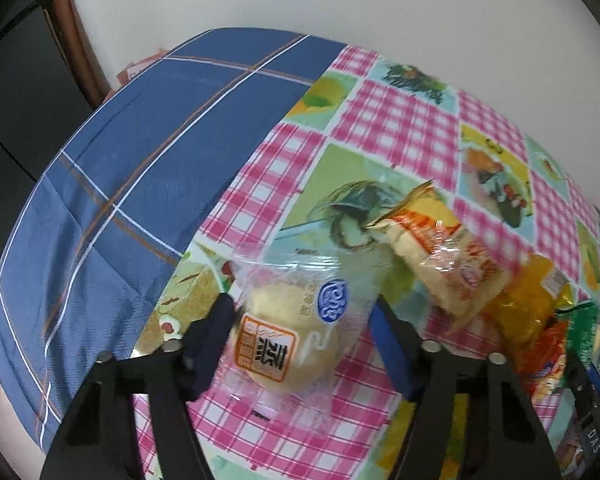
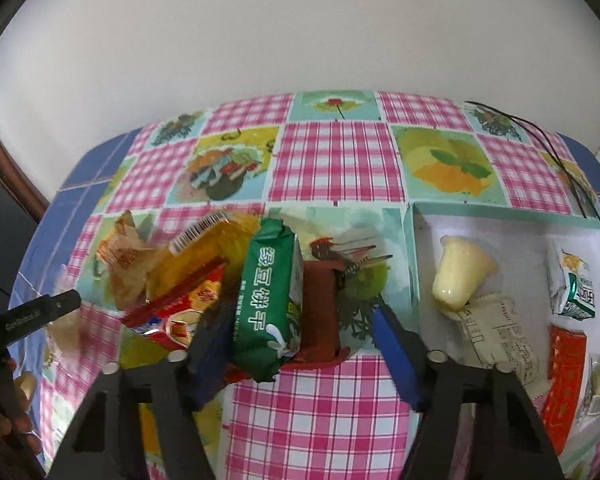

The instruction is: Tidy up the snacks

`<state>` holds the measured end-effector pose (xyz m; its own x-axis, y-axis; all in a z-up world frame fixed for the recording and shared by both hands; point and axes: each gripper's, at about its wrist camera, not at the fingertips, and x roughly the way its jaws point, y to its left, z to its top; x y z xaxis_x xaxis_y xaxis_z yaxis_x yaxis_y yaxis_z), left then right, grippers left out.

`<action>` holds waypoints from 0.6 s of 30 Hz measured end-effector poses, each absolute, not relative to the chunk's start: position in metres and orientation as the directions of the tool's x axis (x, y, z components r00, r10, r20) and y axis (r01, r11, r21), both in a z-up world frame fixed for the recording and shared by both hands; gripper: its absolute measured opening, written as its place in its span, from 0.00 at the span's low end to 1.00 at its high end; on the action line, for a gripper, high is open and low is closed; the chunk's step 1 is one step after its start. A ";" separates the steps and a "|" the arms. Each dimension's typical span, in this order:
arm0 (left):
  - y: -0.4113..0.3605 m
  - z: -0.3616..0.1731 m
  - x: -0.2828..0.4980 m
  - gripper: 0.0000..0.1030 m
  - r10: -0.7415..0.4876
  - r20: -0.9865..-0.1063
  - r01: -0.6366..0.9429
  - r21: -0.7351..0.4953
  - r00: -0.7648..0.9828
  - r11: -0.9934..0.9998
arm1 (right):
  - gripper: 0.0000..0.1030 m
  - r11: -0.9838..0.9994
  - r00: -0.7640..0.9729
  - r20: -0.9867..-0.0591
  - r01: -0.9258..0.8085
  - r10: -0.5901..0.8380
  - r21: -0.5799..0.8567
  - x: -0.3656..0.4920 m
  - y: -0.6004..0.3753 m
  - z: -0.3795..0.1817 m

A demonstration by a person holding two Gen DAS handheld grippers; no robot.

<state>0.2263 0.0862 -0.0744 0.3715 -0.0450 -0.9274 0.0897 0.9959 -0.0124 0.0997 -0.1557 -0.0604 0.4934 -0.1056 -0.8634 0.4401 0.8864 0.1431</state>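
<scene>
In the left wrist view my left gripper is open, its blue pads on either side of a round pale bun in a clear wrapper lying on the pink checked tablecloth; the pads do not press it. Right of it lie an orange-white packet and a yellow packet. In the right wrist view my right gripper is open around a green biscuit pack and a dark red bar. A teal-rimmed white box at the right holds a yellow jelly cup and other packets.
More snacks pile left of the green pack: a yellow packet, a red packet and an orange wrapper. The left gripper's body shows at the left edge. A blue plaid cloth covers the table's left part. Black wires lie far right.
</scene>
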 end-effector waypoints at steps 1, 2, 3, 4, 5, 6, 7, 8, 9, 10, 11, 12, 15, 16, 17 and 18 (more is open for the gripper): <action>0.087 -0.075 0.228 0.62 -0.043 -0.928 0.088 -0.011 0.371 0.996 | 0.57 0.886 0.492 -0.865 0.440 -0.101 0.147 0.100 -0.156 -0.062; 0.088 -0.075 0.228 0.61 -0.041 -0.928 0.085 -0.010 0.370 0.996 | 0.51 0.885 0.492 -0.865 0.441 -0.098 0.151 0.101 -0.157 -0.064; 0.088 -0.076 0.229 0.60 -0.038 -0.928 0.083 -0.008 0.370 0.997 | 0.44 0.884 0.492 -0.865 0.441 -0.097 0.152 0.101 -0.157 -0.064; 0.090 -0.075 0.229 0.58 -0.035 -0.928 0.081 -0.006 0.370 0.997 | 0.40 0.884 0.491 -0.866 0.442 -0.096 0.153 0.101 -0.157 -0.065; 0.091 -0.076 0.229 0.55 -0.030 -0.929 0.079 -0.001 0.369 0.997 | 0.33 0.884 0.489 -0.867 0.441 -0.092 0.155 0.102 -0.157 -0.065; 0.092 -0.077 0.229 0.52 -0.021 -0.931 0.074 0.007 0.365 0.997 | 0.30 0.885 0.490 -0.867 0.440 -0.090 0.156 0.101 -0.156 -0.065; 0.093 -0.078 0.229 0.50 -0.021 -0.932 0.068 0.004 0.361 0.998 | 0.29 0.885 0.490 -0.867 0.439 -0.091 0.155 0.101 -0.156 -0.065; 0.095 -0.078 0.229 0.50 -0.027 -0.932 0.064 -0.004 0.361 0.998 | 0.27 0.885 0.492 -0.866 0.437 -0.088 0.158 0.101 -0.157 -0.064; 0.096 -0.077 0.229 0.49 -0.028 -0.932 0.063 -0.006 0.362 0.998 | 0.26 0.885 0.494 -0.865 0.437 -0.085 0.163 0.101 -0.157 -0.064; 0.096 -0.077 0.229 0.49 -0.029 -0.932 0.063 -0.006 0.361 0.998 | 0.26 0.883 0.494 -0.866 0.439 -0.082 0.166 0.100 -0.157 -0.063; 0.096 -0.077 0.229 0.48 -0.031 -0.933 0.062 -0.009 0.358 0.998 | 0.26 0.881 0.494 -0.866 0.441 -0.080 0.170 0.100 -0.158 -0.062; 0.097 -0.077 0.229 0.48 -0.033 -0.934 0.060 -0.012 0.356 0.998 | 0.26 0.880 0.494 -0.866 0.442 -0.078 0.173 0.099 -0.159 -0.062; 0.097 -0.075 0.229 0.47 -0.048 -0.936 0.056 -0.031 0.348 0.998 | 0.26 0.877 0.497 -0.865 0.445 -0.071 0.183 0.098 -0.161 -0.059; 0.096 -0.075 0.229 0.47 -0.056 -0.937 0.056 -0.039 0.346 0.998 | 0.26 0.876 0.498 -0.864 0.445 -0.070 0.185 0.097 -0.161 -0.058; 0.096 -0.074 0.229 0.47 -0.066 -0.937 0.055 -0.050 0.343 0.997 | 0.26 0.875 0.501 -0.863 0.446 -0.068 0.190 0.097 -0.162 -0.056; 0.095 -0.073 0.228 0.47 -0.071 -0.938 0.055 -0.056 0.340 0.997 | 0.26 0.874 0.504 -0.861 0.446 -0.067 0.193 0.096 -0.163 -0.055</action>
<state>0.2279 0.0949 -0.0727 0.3403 -0.0714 -0.9376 0.0548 0.9969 -0.0560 0.0959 -0.1628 -0.0546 0.5041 -0.0668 -0.8611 0.4459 0.8739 0.1933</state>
